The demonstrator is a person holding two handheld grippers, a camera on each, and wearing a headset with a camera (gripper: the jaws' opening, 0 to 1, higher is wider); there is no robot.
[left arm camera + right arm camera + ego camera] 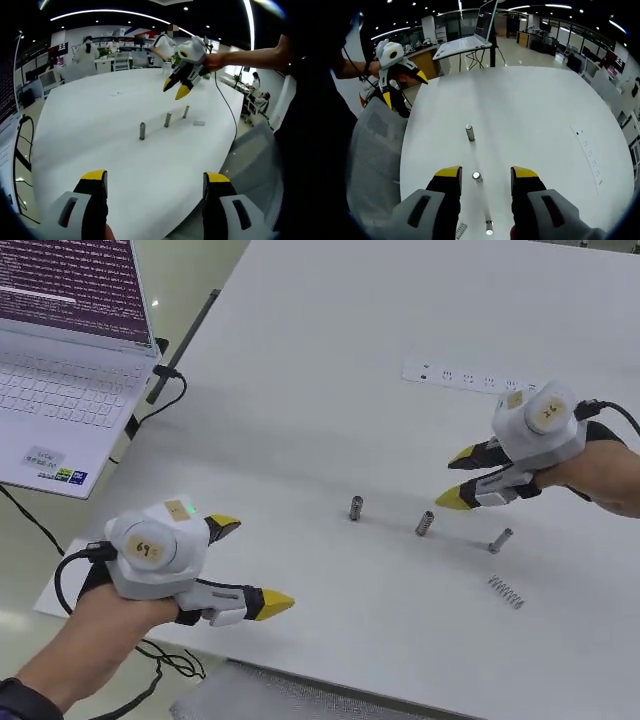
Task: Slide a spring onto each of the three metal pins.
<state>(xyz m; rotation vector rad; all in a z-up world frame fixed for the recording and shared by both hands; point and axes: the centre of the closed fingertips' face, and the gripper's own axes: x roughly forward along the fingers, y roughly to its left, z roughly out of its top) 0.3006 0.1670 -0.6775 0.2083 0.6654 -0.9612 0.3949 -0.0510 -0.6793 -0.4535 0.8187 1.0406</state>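
Three metal pins stand in a row on the white table (320, 390). The left pin (355, 508) and the middle pin (425, 523) each look wrapped in a spring. The right pin (500, 540) looks bare. A loose spring (506, 591) lies flat just in front of it. My right gripper (455, 478) hovers open and empty above and behind the middle pin (477, 176). My left gripper (248, 563) is open and empty near the front edge, well left of the pins. From the left gripper (155, 177) I see the row of pins (167, 119) and the loose spring (199, 123).
An open laptop (70, 350) sits at the far left with cables (165, 390) beside it. A white power strip (470, 377) lies at the back right. The table's front edge (300, 672) runs just below my left hand, with a chair (375, 150) under it.
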